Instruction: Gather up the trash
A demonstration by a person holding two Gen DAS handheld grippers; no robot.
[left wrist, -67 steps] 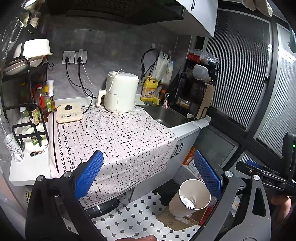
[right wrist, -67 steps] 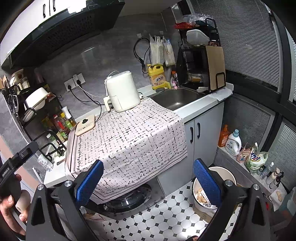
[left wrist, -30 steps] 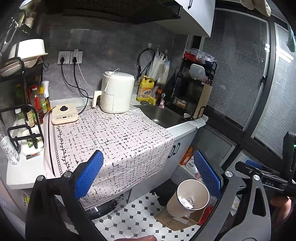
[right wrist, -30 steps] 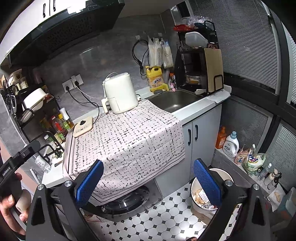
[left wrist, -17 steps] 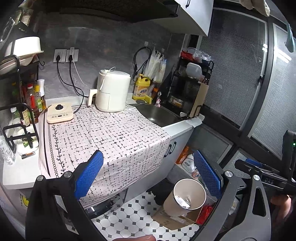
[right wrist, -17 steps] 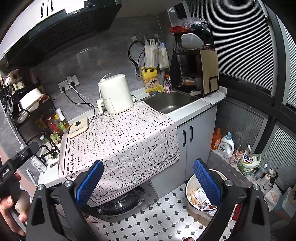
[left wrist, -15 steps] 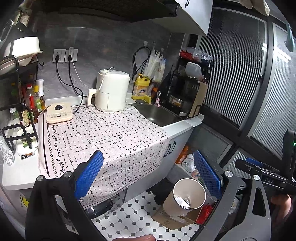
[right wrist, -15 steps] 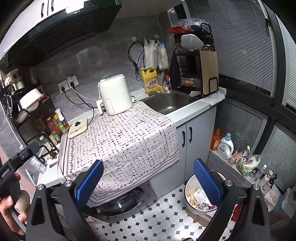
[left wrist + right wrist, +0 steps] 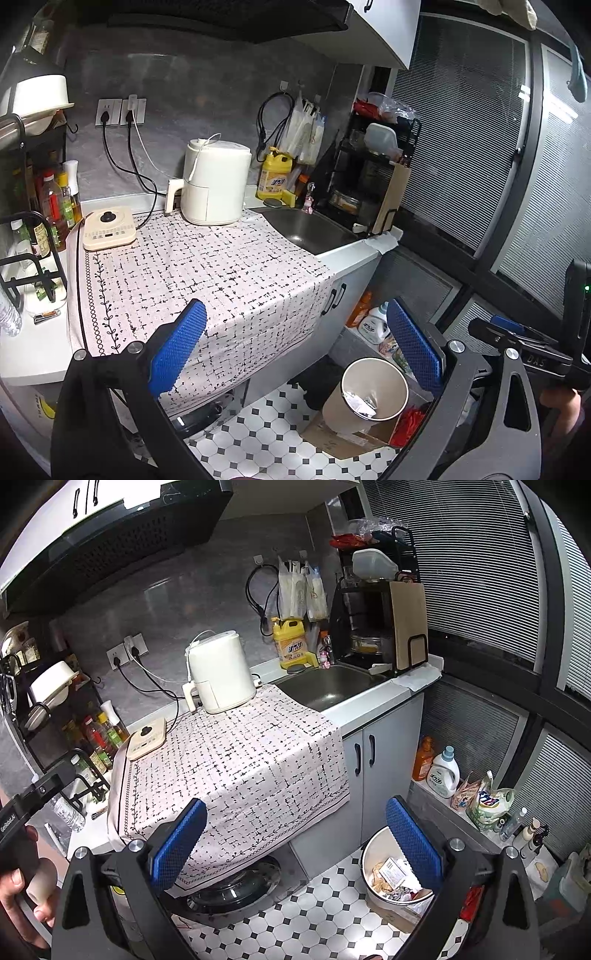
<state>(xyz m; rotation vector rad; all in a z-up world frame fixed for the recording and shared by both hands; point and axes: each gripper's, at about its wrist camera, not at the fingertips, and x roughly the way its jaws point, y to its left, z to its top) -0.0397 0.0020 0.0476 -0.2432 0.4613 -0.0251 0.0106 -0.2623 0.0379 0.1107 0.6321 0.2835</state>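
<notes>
- Left wrist view: the left gripper [image 9: 295, 349] has its blue-padded fingers [image 9: 177, 347] spread wide apart, with nothing between them.
- Between and beyond these fingers lies the patterned cloth [image 9: 207, 273], draped over the countertop [image 9: 29, 354] and hanging down the cabinet front.
- The right pad in this view overlaps the upper right rim of the trash bin [image 9: 373, 395], which stands on the black-and-white tiled floor [image 9: 266, 435]. Scraps of trash [image 9: 356, 400] lie inside it.
- A flattened cardboard sheet [image 9: 343, 439] lies under and beside the bin.
- On the cloth stand a white air fryer [image 9: 214, 182] and a cream control unit [image 9: 109, 229]; the sink [image 9: 310, 229] is just to the right of the cloth.
- The other gripper appears at the right edge, held by a hand [image 9: 561, 400].
- Right wrist view: the right gripper [image 9: 295, 836] is likewise released, its fingers [image 9: 412, 840] wide apart and empty.
- The right pad partly hides the trash bin [image 9: 369, 856]; the trash [image 9: 391, 877] is visible inside as paper and wrappers.
- Grey cabinet doors [image 9: 369, 760] stand behind the bin. Detergent bottles [image 9: 443, 771] line the ledge to the right, beside the window blinds [image 9: 480, 572].
- A yellow jug [image 9: 293, 642] stands behind the sink [image 9: 332, 686], with a dish rack [image 9: 380, 602] and cutting board [image 9: 408, 616] at its right.
- Sauce bottles [image 9: 101, 734] fill the rack at the left.
</notes>
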